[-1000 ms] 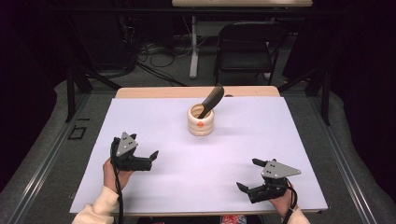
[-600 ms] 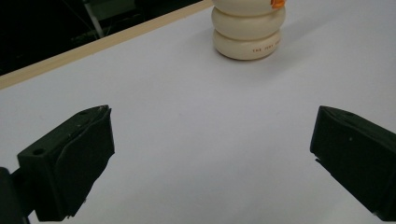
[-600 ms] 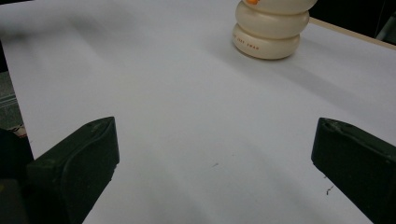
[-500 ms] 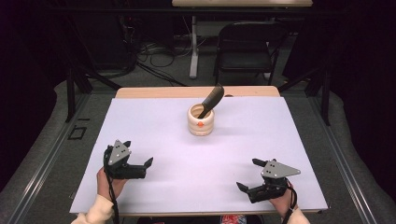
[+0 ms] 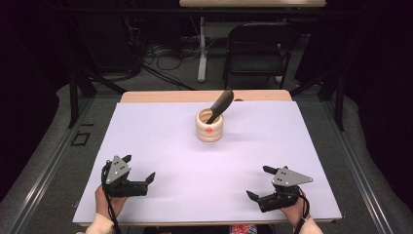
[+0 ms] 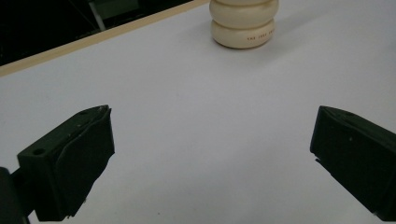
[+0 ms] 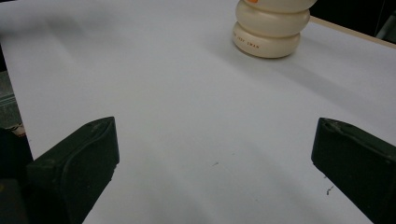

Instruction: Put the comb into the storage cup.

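Leftmost, my left gripper (image 5: 139, 168) sits low over the near-left part of the white table cover (image 5: 160, 136), held in my left hand (image 5: 108, 202), its grey plate on top and its cable trailing back toward my sleeve; its jaws stand wide apart and grasp nothing, and in the left gripper view (image 6: 210, 154) they frame bare white surface. Toward the middle and well beyond both grippers, nearer the far edge of the table, stands a cream ribbed holder (image 5: 210, 126) shaped like stacked rings, upright, with a small orange mark on its near side; a dark utensil (image 5: 220, 104) rests inside it and leans up and to the right, its broad end above the rim. The same holder appears at the top of the left gripper view (image 6: 243, 25) and of the right gripper view (image 7: 271, 30), with faint lettering on its lowest ring, too small to read. Rightmost, my right gripper (image 5: 256, 181) sits over the near-right part of the cover, held in my right hand (image 5: 296, 210), its jaws likewise released and spread, with white surface between them in the right gripper view (image 7: 215, 158). Behind the table a dark folding chair (image 5: 258, 46) stands on the floor
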A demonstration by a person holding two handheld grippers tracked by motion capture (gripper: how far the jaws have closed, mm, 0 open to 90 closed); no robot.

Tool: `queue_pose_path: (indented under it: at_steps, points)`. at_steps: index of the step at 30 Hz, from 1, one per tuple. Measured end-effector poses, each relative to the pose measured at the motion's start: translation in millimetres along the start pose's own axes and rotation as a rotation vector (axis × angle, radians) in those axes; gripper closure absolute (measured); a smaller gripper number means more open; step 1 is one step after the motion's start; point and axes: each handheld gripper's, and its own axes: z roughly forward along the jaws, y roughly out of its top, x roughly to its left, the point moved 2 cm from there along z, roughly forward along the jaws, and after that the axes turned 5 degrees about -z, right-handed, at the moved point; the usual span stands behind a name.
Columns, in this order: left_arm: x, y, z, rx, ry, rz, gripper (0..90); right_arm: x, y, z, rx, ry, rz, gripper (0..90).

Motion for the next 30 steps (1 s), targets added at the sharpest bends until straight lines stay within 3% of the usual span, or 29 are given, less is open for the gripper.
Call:
queue_pose_path:
  at_steps: [13,30]
  points:
    - [-4.1,-11.2,-11.4,0.004,0.027,-0.004,0.0,0.0,-0.1,0.3,0.001,0.001,-0.001,0.3]
    - [-12.9,-21.2,-12.3,0.052,0.015,0.028,0.0,0.4,-0.8,1.5,0.012,0.005,-0.005,0.2]
